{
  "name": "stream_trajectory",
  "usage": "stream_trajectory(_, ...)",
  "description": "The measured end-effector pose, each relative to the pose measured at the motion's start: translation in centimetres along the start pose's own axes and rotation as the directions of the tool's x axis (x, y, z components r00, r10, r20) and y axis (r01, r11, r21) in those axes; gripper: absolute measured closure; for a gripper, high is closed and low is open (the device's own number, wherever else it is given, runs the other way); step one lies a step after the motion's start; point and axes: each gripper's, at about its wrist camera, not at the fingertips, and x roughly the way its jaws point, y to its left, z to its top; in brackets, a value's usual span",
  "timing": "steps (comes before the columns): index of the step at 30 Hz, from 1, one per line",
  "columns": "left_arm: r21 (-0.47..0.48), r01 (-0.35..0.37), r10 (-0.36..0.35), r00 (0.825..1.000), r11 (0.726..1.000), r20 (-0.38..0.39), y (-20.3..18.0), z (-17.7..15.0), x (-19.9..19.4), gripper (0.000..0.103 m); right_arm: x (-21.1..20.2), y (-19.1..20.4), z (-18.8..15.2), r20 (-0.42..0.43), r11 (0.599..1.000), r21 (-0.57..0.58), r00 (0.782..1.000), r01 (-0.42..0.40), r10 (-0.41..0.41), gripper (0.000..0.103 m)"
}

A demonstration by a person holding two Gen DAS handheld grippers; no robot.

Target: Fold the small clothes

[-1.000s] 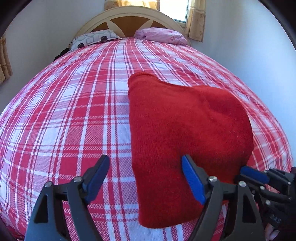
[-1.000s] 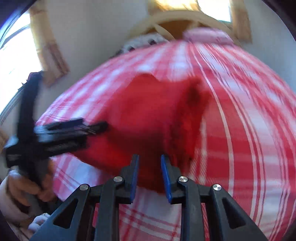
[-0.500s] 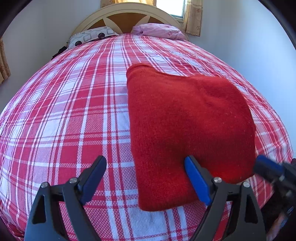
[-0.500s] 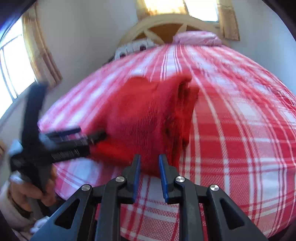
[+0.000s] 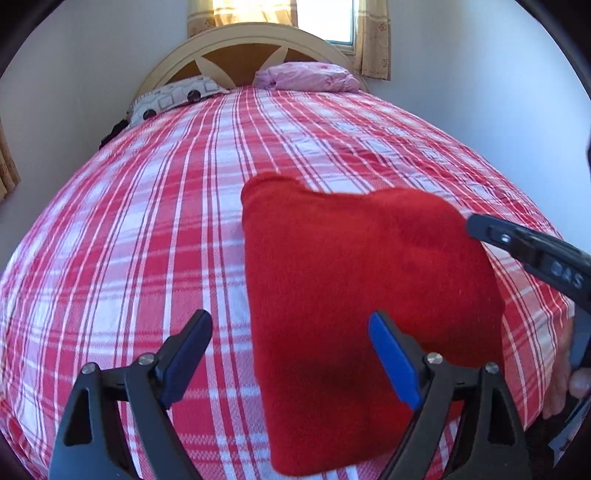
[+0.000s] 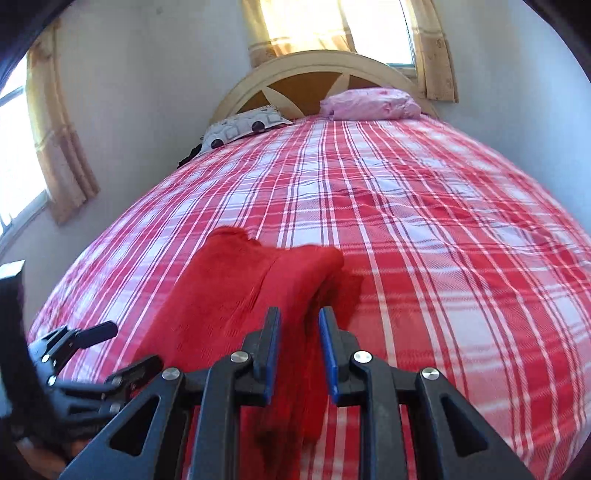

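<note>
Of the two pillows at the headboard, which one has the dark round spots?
The grey-and-white pillow on the left, lying flat. The pink pillow beside it has no dark spots.

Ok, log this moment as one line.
red garment: folded, on bed | left gripper: open, empty | right gripper: opening, nothing gripped

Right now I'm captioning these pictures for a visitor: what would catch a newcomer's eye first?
A folded red garment lies near the foot of the bed on a red-and-white checked sheet. At the head, under a sunlit window, sit a pink pillow and a patterned one.
</note>
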Motion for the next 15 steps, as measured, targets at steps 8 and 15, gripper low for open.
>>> stream_trajectory(8, -0.084, 0.04, -0.049, 0.992, 0.996, -0.112, 0.2, 1.0, 4.7, 0.011, 7.3, -1.6, 1.9, -0.135, 0.998, 0.036, 0.99, 0.049, -0.044, 0.074)
stream_trajectory(15, -0.103, 0.027, -0.04, 0.992, 0.994, -0.118, -0.1, 0.7, 5.9, 0.0, 12.0, -3.6, 2.5, -0.229, 0.989, 0.149, 0.973, 0.021, 0.014, 0.074)
